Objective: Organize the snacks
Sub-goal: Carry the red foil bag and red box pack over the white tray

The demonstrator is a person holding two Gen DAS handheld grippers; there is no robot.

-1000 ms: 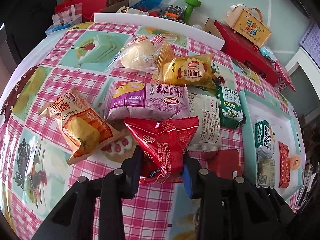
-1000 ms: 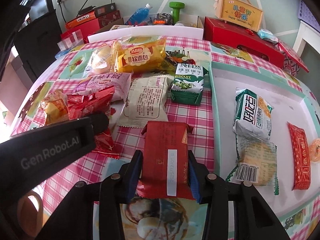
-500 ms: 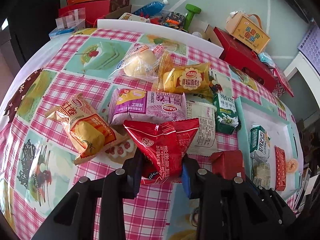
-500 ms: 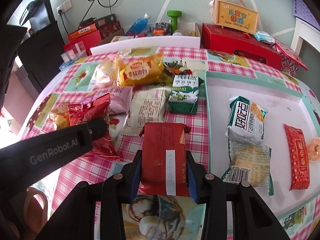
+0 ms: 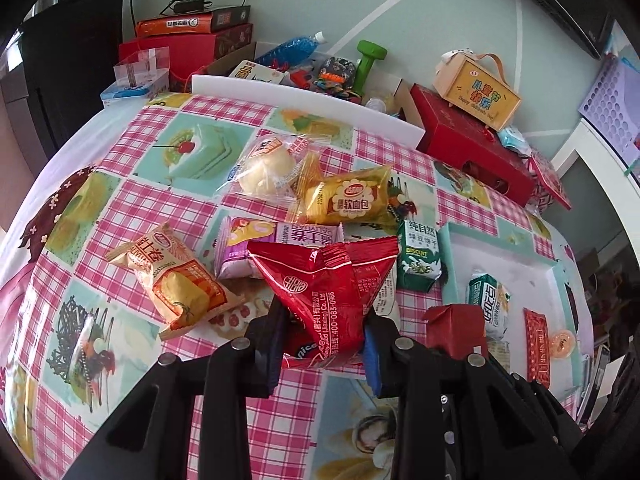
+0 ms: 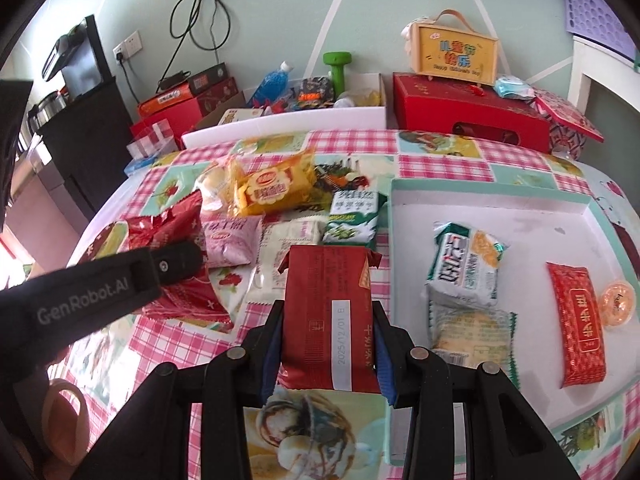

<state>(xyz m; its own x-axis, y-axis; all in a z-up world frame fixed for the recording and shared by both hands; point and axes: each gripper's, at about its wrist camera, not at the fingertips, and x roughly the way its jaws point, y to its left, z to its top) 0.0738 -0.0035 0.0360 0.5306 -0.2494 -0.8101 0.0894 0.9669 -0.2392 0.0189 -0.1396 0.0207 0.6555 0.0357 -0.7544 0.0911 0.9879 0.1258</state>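
Now, through my left wrist view, my left gripper [image 5: 324,344] is pinching one shiny red pouch [image 5: 320,292], held off the checked tablecloth [image 5: 120,208]. Fanning out from 10 to 1 o'clock, five other loose snacks are lying on the cloth: an orange cake pack [image 5: 176,280], a purple pack [image 5: 248,248], a clear bun bag [image 5: 264,164], a yellow bread pack [image 5: 348,200] and a green biscuit box [image 5: 418,260]. At 3 o'clock the tray [image 5: 500,248] is partly hidden by my other gripper's load, so its contents are hard to count. Compared with a second ago, the pouch is sitting higher and more of the room is showing.

Next, through my right wrist view, my right gripper [image 6: 326,344] is clamping one dark red packet [image 6: 328,312] at its lower end, hanging over the tablecloth just left of the tray [image 6: 500,208]. Four items are lying in the tray at 2 to 3 o'clock: a green-white pack [image 6: 464,264], a clear-wrapped cake [image 6: 468,332], a flat red bar [image 6: 578,320] and an orange jelly cup [image 6: 618,304]. Since earlier, this packet is riding higher too.
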